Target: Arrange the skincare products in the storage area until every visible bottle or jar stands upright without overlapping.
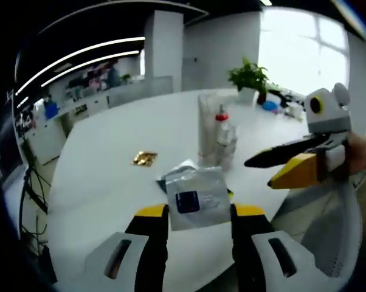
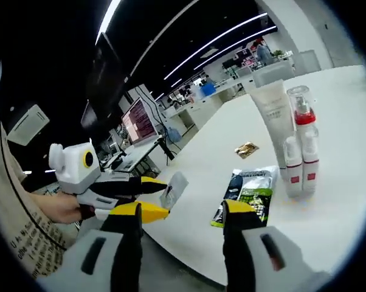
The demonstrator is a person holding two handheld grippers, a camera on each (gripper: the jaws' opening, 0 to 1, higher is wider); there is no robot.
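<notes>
The white table spreads wide under both views, and on it stands the skincare cluster. Tallest is the white tube, upright, with the red-collared pump bottle right beside it and two small white bottles standing just in front, close together. A green-and-black sachet pack lies flat on the table near them, and a small gold sachet sits further back, apart. Now the left gripper: it is clamped on a silvery sachet with a dark label, held up off the table edge. The right gripper hangs with its jaws spread wide, nothing between them. A potted plant sits at the far side.
</notes>
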